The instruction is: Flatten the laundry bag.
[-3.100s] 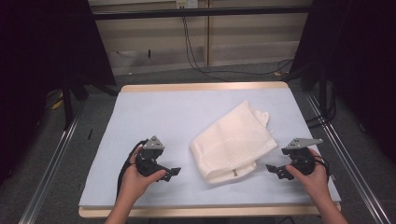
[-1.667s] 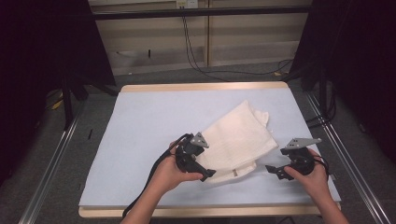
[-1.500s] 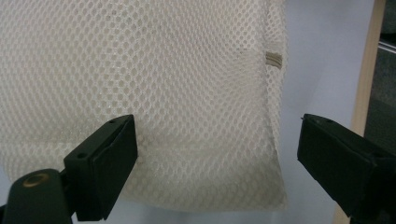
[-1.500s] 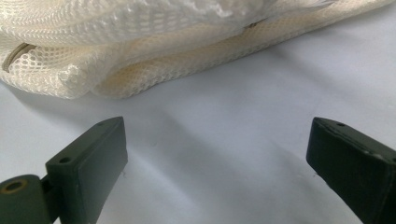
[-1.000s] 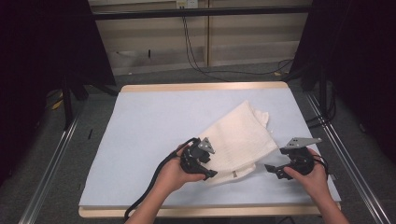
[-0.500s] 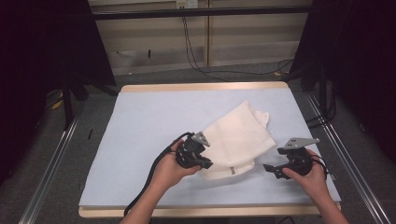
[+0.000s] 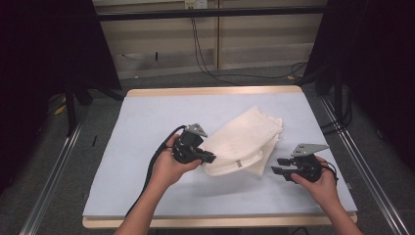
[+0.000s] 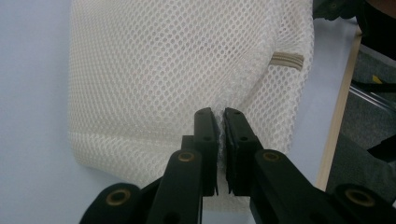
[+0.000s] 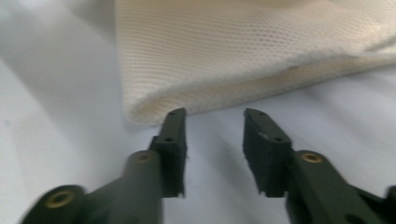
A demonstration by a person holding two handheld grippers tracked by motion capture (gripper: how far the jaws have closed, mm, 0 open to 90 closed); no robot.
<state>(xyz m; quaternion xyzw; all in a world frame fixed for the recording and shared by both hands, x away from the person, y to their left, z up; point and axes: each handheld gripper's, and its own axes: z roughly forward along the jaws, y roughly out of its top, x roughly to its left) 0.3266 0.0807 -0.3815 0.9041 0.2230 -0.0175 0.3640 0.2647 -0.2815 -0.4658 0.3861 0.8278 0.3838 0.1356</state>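
Right gripper (image 7: 277,171): jaws parted and just closing, nothing between them, tips just short of the bag's near edge, apparently not touching. Left gripper (image 7: 211,157): clenched on a pinch of mesh. White mesh bag (image 7: 244,142): lying mid-table on the pale blue mat (image 7: 147,112), between both grippers.

White mesh bag (image 7: 244,142) lies on blue-covered table (image 7: 147,117).
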